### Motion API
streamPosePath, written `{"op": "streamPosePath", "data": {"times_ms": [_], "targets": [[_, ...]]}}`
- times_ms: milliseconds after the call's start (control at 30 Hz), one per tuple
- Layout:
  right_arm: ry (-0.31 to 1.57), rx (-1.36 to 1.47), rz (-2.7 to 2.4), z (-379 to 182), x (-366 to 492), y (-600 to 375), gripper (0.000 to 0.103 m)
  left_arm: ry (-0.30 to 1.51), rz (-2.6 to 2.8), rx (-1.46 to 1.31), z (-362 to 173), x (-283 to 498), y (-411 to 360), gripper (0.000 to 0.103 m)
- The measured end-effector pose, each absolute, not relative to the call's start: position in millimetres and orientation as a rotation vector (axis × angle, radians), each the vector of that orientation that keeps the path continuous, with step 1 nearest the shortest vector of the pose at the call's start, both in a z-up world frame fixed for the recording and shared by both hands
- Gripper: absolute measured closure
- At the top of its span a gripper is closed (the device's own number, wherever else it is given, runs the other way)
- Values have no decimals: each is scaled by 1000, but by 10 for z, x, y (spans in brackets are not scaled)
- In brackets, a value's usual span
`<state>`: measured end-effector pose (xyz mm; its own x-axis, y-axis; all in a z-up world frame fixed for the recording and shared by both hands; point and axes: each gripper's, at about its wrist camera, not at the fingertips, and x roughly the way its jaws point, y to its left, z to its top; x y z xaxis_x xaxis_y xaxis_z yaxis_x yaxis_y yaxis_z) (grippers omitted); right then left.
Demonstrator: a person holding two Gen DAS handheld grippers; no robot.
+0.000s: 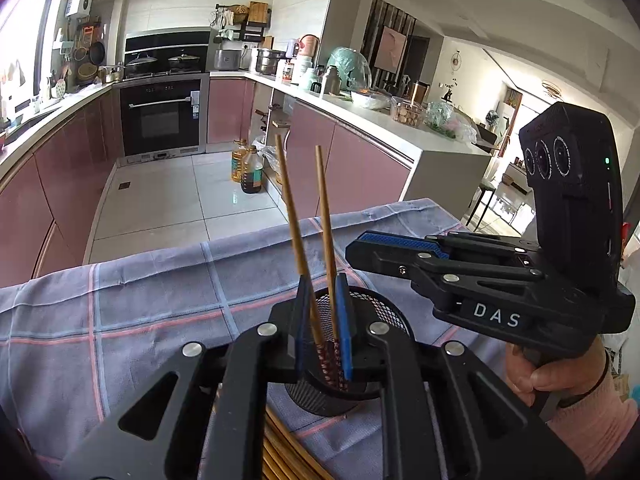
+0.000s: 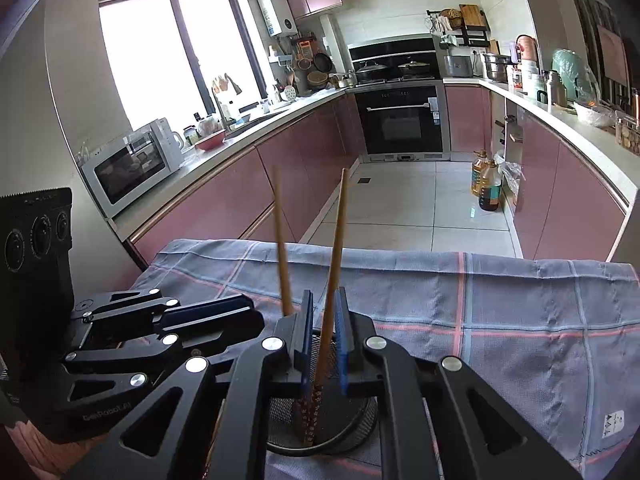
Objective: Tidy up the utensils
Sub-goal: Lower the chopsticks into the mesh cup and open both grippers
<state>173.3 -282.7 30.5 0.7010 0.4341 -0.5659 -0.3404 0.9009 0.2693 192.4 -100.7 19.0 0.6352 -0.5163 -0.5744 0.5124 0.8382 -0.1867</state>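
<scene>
Two wooden chopsticks (image 1: 298, 236) with patterned red ends stand in a black mesh holder (image 1: 372, 308) on the checked cloth. In the left wrist view my left gripper (image 1: 324, 322) sits over the holder with both sticks between its blue pads, jaws a little apart. In the right wrist view my right gripper (image 2: 323, 338) is over the same holder (image 2: 324, 420), with one chopstick (image 2: 334, 264) between its pads and the other (image 2: 282, 248) just outside the left finger. Each gripper shows in the other's view, right (image 1: 360, 248) and left (image 2: 248, 312).
The table carries a blue-grey checked cloth (image 2: 500, 320); its far edge drops to the tiled kitchen floor. More wooden chopsticks (image 1: 280, 452) lie under my left gripper. Pink cabinets, an oven (image 2: 404, 120) and oil bottles (image 2: 486, 184) stand beyond.
</scene>
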Motion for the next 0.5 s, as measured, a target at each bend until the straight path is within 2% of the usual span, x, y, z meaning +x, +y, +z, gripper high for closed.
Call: {"op": "streamPosePath", "data": {"times_ms": [100, 233, 300, 500], "targets": [[643, 146, 413, 327, 1639, -2856, 77, 631, -557, -18, 210, 1832, -889, 82], [594, 125, 449, 410, 1368, -2845, 71, 578, -521, -32, 252, 1617, -666, 72], [566, 88, 472, 435, 1171, -2794, 65, 558, -495, -24, 244, 1492, -547, 66], [576, 17, 559, 272, 712, -2547, 60, 604, -450, -3, -21, 1213, -306, 58]]}}
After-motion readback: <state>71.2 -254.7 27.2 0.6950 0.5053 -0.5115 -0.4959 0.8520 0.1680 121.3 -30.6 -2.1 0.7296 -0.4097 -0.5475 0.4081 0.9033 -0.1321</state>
